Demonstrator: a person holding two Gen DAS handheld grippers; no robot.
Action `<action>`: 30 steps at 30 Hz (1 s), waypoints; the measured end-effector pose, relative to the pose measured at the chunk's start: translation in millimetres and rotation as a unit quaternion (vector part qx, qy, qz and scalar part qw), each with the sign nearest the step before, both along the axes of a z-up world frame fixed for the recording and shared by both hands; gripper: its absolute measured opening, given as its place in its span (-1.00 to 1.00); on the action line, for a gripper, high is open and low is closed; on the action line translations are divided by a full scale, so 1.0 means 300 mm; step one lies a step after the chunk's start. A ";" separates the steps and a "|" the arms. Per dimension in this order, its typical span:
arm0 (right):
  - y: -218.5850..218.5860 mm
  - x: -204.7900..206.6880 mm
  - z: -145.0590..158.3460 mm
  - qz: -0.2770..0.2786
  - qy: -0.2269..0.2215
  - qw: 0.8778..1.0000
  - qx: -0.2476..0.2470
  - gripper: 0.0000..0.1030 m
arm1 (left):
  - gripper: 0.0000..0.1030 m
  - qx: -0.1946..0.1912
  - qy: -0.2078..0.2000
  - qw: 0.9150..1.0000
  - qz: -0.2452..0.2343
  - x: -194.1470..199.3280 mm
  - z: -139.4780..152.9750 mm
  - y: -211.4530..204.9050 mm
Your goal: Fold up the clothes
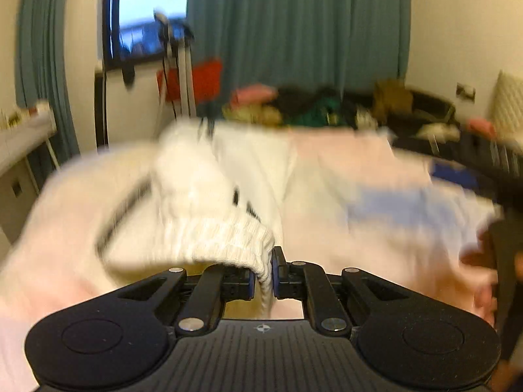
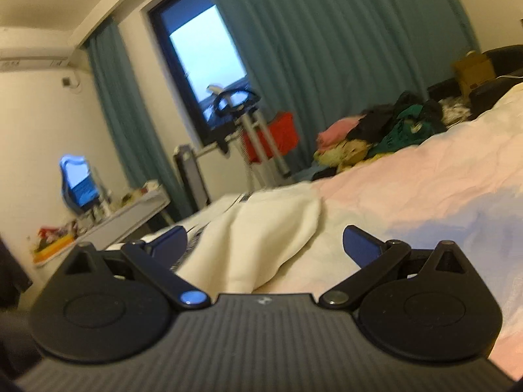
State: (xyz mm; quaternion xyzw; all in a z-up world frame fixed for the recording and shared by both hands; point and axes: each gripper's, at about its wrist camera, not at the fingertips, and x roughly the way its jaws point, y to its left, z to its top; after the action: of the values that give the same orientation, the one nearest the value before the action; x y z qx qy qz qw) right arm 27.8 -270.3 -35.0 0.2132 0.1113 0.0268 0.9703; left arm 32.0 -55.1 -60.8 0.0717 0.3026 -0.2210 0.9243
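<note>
A white knit sweater with dark marks lies across the pink bed sheet. My left gripper is shut on the sweater's ribbed hem and holds it lifted above the bed; the view is blurred by motion. My right gripper is open and empty, low over the bed, with a cream part of the sweater lying just ahead between its blue fingertips.
A pile of mixed clothes lies at the far end of the bed. A red item on a metal stand is by the window, teal curtains behind. A cluttered desk stands at the left wall.
</note>
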 end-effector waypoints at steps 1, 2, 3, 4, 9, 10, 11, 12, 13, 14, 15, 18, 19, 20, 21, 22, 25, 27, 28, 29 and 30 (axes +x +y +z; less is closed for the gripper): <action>0.012 0.004 -0.002 0.009 0.006 1.000 -0.003 1.00 | -0.73 -0.003 0.022 1.000 -0.008 0.000 -0.001 0.014; 0.028 0.010 -0.008 0.015 0.013 1.000 -0.008 1.00 | -0.68 -0.005 0.032 0.999 -0.017 -0.002 0.005 0.026; 0.045 0.016 -0.016 0.020 0.021 0.999 -0.014 1.00 | -0.60 -0.005 0.036 0.999 -0.024 -0.003 0.013 0.038; 0.064 0.021 -0.020 0.028 0.027 0.999 -0.026 0.99 | -0.35 -0.005 0.031 0.999 -0.027 -0.003 0.022 0.054; 0.149 0.018 -0.015 0.076 0.035 0.994 -0.067 0.66 | 0.21 0.006 -0.017 1.000 -0.005 0.007 0.053 0.141; 0.168 0.017 -0.010 0.089 0.033 0.993 -0.069 0.57 | 0.28 0.007 -0.023 1.000 0.009 0.014 0.053 0.160; 0.192 0.017 -0.006 0.102 0.031 0.991 -0.077 0.46 | 0.28 0.006 -0.025 0.999 0.023 0.018 0.053 0.179; 0.218 0.016 -0.006 0.113 0.029 0.989 -0.089 0.43 | 0.28 0.000 -0.023 0.999 0.039 0.034 0.049 0.199; 0.244 0.013 -0.006 0.123 0.026 0.987 -0.101 0.40 | 0.29 -0.012 -0.019 0.998 0.056 0.059 0.053 0.226; 0.265 0.014 -0.008 0.133 0.025 0.985 -0.111 0.33 | 0.30 -0.026 -0.016 0.997 0.073 0.086 0.063 0.257; 0.287 0.015 -0.013 0.142 0.026 0.983 -0.117 0.28 | 0.34 -0.037 -0.017 0.995 0.090 0.102 0.072 0.291; 0.351 0.012 -0.024 0.177 0.019 0.976 -0.125 0.27 | 0.44 -0.066 -0.028 0.987 0.143 0.133 0.099 0.397; 0.383 0.006 -0.026 0.194 0.010 0.971 -0.136 0.27 | 0.45 -0.076 -0.032 0.984 0.161 0.144 0.108 0.432; 0.420 -0.001 -0.030 0.208 0.004 0.967 -0.150 0.27 | 0.45 -0.076 -0.035 0.981 0.172 0.154 0.125 0.460; 0.456 -0.005 -0.034 0.213 0.001 0.961 -0.174 0.28 | 0.45 -0.074 -0.035 0.980 0.180 0.168 0.132 0.475; 0.493 -0.006 -0.038 0.215 0.000 0.956 -0.202 0.28 | 0.45 -0.072 -0.034 0.979 0.188 0.184 0.131 0.484; 0.566 0.003 -0.069 0.192 -0.004 0.943 -0.273 0.26 | 0.45 -0.071 -0.020 0.979 0.191 0.231 0.101 0.516; 0.581 0.029 -0.089 0.169 0.004 0.940 -0.298 0.24 | 0.46 -0.058 -0.017 0.980 0.188 0.238 0.084 0.522; 0.566 0.037 -0.087 0.150 0.007 0.944 -0.294 0.24 | 0.46 -0.049 -0.018 0.981 0.185 0.239 0.077 0.520; 0.545 0.042 -0.080 0.131 0.009 0.949 -0.285 0.24 | 0.47 -0.041 -0.020 0.983 0.180 0.237 0.067 0.512; 0.524 0.047 -0.074 0.112 0.010 0.954 -0.277 0.24 | 0.50 -0.033 -0.022 0.984 0.174 0.232 0.057 0.502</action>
State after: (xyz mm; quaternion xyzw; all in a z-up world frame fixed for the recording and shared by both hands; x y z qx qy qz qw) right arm 42.0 -113.0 -57.2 -0.0772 0.1477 0.1014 0.9808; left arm 101.6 95.5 -43.8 -0.0082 0.2827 -0.0650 0.9570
